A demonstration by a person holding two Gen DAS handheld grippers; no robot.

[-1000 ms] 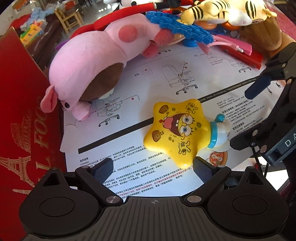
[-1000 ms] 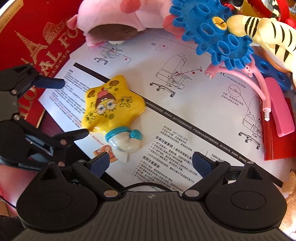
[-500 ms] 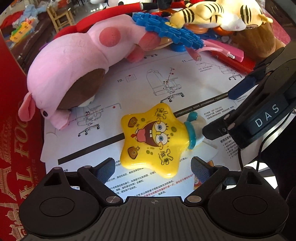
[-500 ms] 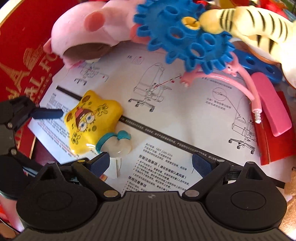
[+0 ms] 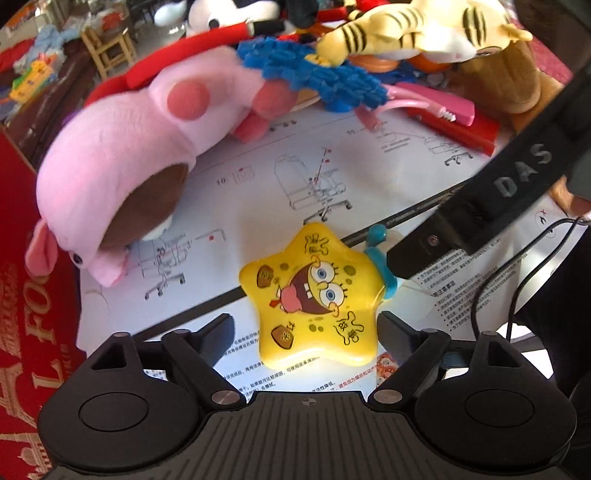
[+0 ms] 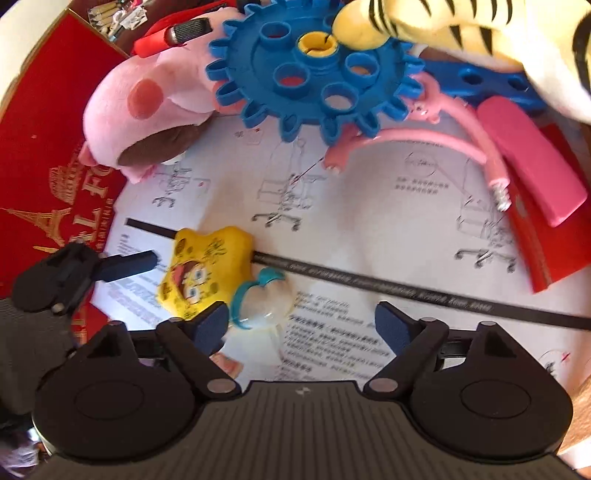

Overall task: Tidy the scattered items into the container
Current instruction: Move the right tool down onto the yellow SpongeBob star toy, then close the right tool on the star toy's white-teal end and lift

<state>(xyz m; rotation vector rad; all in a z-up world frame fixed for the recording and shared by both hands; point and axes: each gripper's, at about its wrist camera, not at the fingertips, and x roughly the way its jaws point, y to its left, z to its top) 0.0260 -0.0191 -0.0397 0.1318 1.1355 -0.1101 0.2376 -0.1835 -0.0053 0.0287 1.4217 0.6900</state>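
Two grippers, both w/ jaws spread wide and nothing clamped; both have just been narrowing. Left gripper point(image 5: 304, 334) hangs over one yellow star toy point(image 5: 314, 299) printed w/ a cartoon sponge face; star sits between the jaws, right pad looks v. close to its edge, contact unclear. Right gripper point(image 6: 301, 326) is beside the same star point(image 6: 207, 269); its left pad is at the star's lower point, w/ one clear teal-rimmed dome point(image 6: 264, 301) on the star partly between the jaws. Star lies on one white instruction sheet point(image 5: 295, 166) w/ chair diagrams. Behind it: one pink plush pig point(image 5: 122, 162), one blue toy gear point(image 6: 310, 70), one striped yellow tiger plush point(image 5: 424, 33), one pink curved tube point(image 6: 443, 140). One red printed box point(image 5: 26, 295) lies at the sheet's left edge.
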